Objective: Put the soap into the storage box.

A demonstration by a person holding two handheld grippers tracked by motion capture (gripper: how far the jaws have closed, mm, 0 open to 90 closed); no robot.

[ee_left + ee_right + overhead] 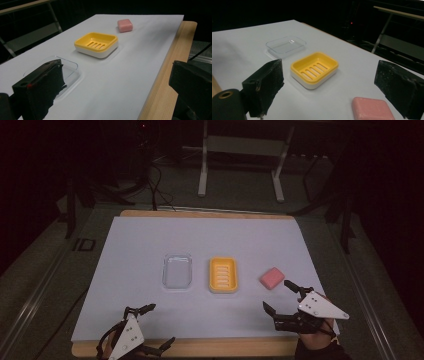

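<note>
Nothing begun: pink soap (271, 278) beside the empty yellow dish (223, 275), clear lid (178, 270) off, both grippers (150, 325) (280, 295) gaping, empty

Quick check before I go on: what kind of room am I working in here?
Probably a lab or data-recording setup, not a bathroom: a white sheet over a wooden table, cables on the floor, and dark surroundings.

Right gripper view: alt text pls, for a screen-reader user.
A yellow slotted soap dish sits on a white table cover, framed between the right tongs' open black jaws. A pink soap bar lies near the right-hand jaw, and a clear lid rests beyond the dish.
</note>
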